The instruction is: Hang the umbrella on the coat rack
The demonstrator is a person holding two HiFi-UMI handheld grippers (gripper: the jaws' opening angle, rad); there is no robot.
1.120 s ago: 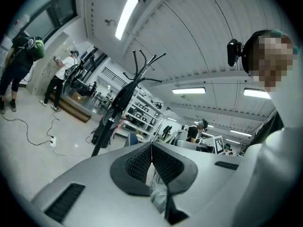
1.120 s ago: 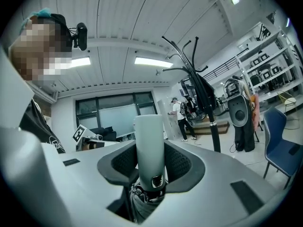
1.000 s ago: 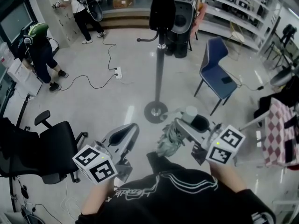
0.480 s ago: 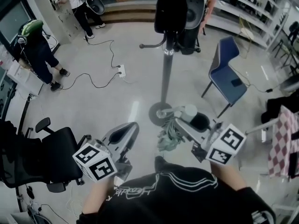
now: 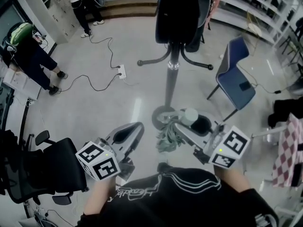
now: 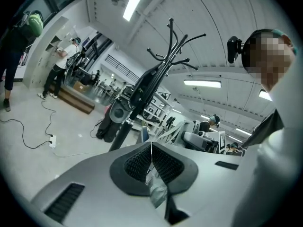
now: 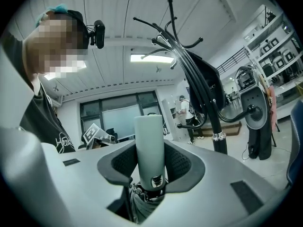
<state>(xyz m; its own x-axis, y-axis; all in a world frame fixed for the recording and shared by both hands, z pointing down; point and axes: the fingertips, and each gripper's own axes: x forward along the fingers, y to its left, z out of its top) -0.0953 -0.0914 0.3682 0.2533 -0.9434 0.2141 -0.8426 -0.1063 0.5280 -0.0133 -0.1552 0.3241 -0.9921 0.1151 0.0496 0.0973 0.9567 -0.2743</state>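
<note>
A folded grey-green umbrella [image 5: 166, 138] hangs from my right gripper [image 5: 188, 121], which is shut on its pale cylindrical handle [image 7: 149, 136]; the fabric droops below the jaws. In the right gripper view my right gripper [image 7: 151, 159] points at the black coat rack [image 7: 215, 122], whose bare hooks [image 7: 158, 30] rise above a black coat [image 7: 204, 86]. From the head view the rack's pole [image 5: 171, 82] and round base [image 5: 162, 115] stand just ahead of both grippers. My left gripper [image 5: 136, 127] is shut and holds nothing, its pads touching [image 6: 151, 157], to the left of the umbrella.
A blue chair [image 5: 234, 74] stands right of the rack and a black office chair [image 5: 40, 169] at my near left. A power strip with cable [image 5: 121, 72] lies on the floor left of the pole. People [image 5: 28, 56] stand at the back left. A checked cloth [image 5: 288, 150] is at the right.
Both grippers and the view have moved forward towards the coat rack, which now looms larger and closer. The umbrella stays in the right gripper; the left stays shut.
</note>
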